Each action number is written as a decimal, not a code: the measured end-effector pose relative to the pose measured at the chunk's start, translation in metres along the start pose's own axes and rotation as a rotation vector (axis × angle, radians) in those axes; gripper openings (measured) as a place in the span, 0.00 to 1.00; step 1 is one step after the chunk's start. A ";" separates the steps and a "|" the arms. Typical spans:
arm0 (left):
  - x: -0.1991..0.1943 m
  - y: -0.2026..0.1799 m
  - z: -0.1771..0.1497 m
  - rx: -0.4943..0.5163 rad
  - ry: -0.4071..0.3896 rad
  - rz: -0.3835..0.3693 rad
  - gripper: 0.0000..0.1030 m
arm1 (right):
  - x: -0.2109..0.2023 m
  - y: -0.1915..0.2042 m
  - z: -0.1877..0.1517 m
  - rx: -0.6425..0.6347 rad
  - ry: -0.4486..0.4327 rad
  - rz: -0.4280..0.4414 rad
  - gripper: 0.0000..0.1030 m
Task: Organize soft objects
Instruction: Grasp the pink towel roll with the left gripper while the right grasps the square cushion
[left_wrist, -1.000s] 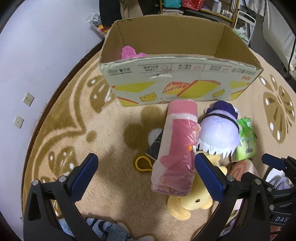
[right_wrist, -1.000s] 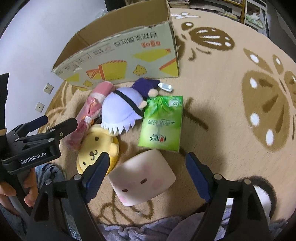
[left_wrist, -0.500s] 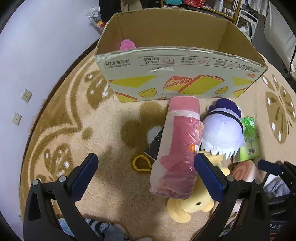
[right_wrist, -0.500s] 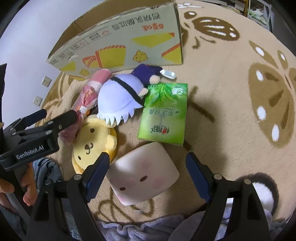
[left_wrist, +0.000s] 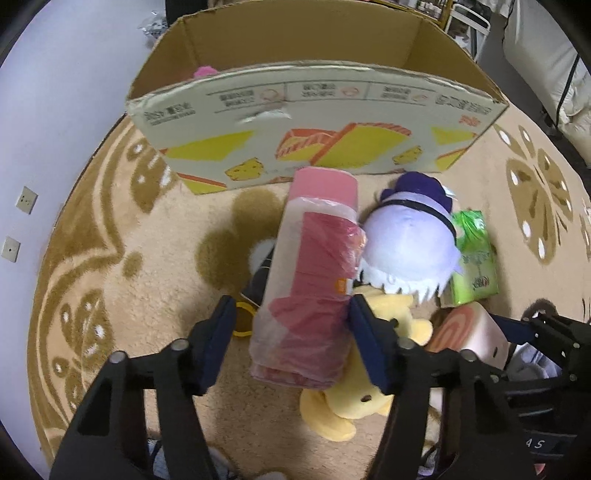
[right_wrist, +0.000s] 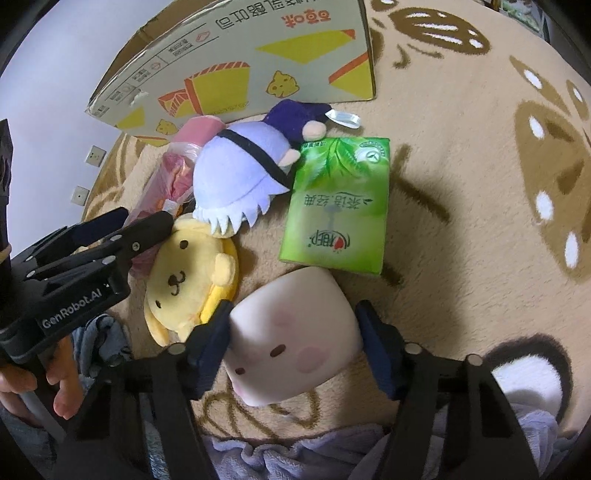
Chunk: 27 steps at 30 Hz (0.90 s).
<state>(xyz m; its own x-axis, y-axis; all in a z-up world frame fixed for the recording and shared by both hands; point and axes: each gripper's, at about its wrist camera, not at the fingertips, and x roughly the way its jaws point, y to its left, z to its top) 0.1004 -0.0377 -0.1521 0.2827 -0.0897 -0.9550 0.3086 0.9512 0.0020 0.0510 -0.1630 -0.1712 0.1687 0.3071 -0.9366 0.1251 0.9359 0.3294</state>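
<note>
Closing on two toys, the left hand-held gripper (left_wrist: 291, 325) straddles the pink roll (left_wrist: 310, 280), lower centre; the right hand-held gripper (right_wrist: 293, 332) pinches the marshmallow cube (right_wrist: 291, 336). Only a pink plush (left_wrist: 205, 70) is boxed (left_wrist: 314, 122); most remain on the rug.

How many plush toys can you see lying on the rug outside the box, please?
3: a purple plush nearest the cardboard box, a yellow dog plush beside it, and a white square plush between the right gripper's fingers. Others may be hidden.

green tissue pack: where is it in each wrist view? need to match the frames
Left wrist: green tissue pack at right of centre, partly hidden behind the purple-haired plush.
Right wrist: pack in full view at centre, just above the white cube plush.
Shared landmark: the cardboard box beyond the pile.
</note>
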 end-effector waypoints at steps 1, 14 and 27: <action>0.000 0.000 0.000 0.001 0.003 -0.016 0.46 | -0.001 0.001 0.000 -0.003 -0.004 0.002 0.61; -0.026 0.005 -0.002 -0.043 -0.085 0.002 0.42 | -0.033 0.005 -0.003 -0.043 -0.107 -0.042 0.38; -0.050 0.014 0.002 -0.088 -0.174 -0.009 0.20 | -0.079 0.008 0.003 -0.055 -0.309 -0.080 0.36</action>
<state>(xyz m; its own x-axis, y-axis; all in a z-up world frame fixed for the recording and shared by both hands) 0.0926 -0.0206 -0.1031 0.4355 -0.1405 -0.8892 0.2330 0.9717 -0.0395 0.0420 -0.1802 -0.0938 0.4507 0.1733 -0.8757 0.0980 0.9654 0.2415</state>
